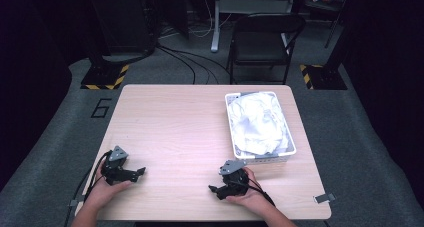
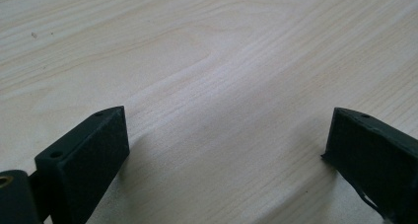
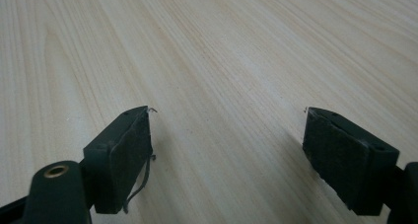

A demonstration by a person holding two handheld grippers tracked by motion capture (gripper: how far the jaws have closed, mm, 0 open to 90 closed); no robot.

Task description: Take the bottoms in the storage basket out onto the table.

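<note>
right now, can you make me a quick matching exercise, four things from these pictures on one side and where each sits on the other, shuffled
Things:
1. left gripper
2. right gripper
3. white basket
4. white cloth

Places:
A. heaped inside the basket
B. near edge of the table, left part, fingers open over bare wood
C. far right part of the table
D. near edge, just in front of the basket, fingers open

Pairs: 1-B, 2-D, 3-C, 4-A

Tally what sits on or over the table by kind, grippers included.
Grippers: 2, left gripper and right gripper, both open
White basket: 1
White cloth heap in the basket: 1
Total: 4
</note>
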